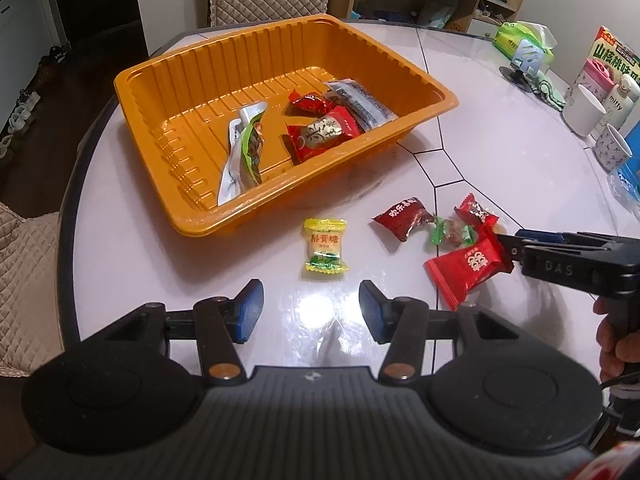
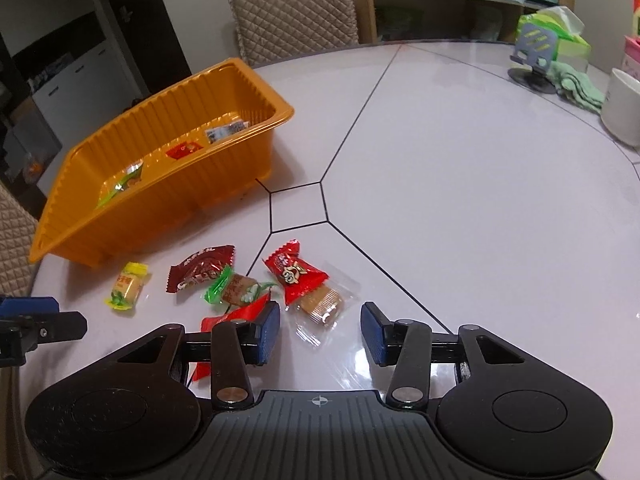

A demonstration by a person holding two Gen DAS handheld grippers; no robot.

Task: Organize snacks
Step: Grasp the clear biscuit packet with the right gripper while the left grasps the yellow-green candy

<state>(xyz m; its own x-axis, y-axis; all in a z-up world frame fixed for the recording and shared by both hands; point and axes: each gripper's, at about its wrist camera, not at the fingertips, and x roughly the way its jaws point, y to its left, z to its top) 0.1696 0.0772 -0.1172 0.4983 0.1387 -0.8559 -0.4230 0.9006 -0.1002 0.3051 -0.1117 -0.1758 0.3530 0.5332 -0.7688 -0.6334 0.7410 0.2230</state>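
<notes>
An orange plastic tray (image 1: 152, 80) (image 2: 80, 216) sits on the white table and holds several wrapped snacks (image 1: 320, 130). Loose on the table in front of it lie a yellow candy (image 1: 325, 250) (image 2: 127, 286), a dark red packet (image 1: 402, 216) (image 2: 200, 268), a green-ended candy (image 1: 450, 234) (image 2: 236, 290), a red cartoon candy (image 1: 476, 210) (image 2: 296, 276), a flat red packet (image 1: 468, 270) (image 2: 236, 316) and a clear-wrapped biscuit (image 2: 324, 306). My left gripper (image 1: 311, 312) is open and empty just short of the yellow candy. My right gripper (image 2: 320, 332) (image 1: 508, 246) is open, with the biscuit between its fingers' tips.
At the table's right edge stand a white mug (image 1: 584, 110) (image 2: 622, 108), a patterned cup (image 1: 612, 148), a phone stand (image 2: 534, 56), a green tissue pack (image 1: 520, 38) and a green cloth (image 2: 578, 86). Quilted chairs (image 2: 292, 8) stand behind the table.
</notes>
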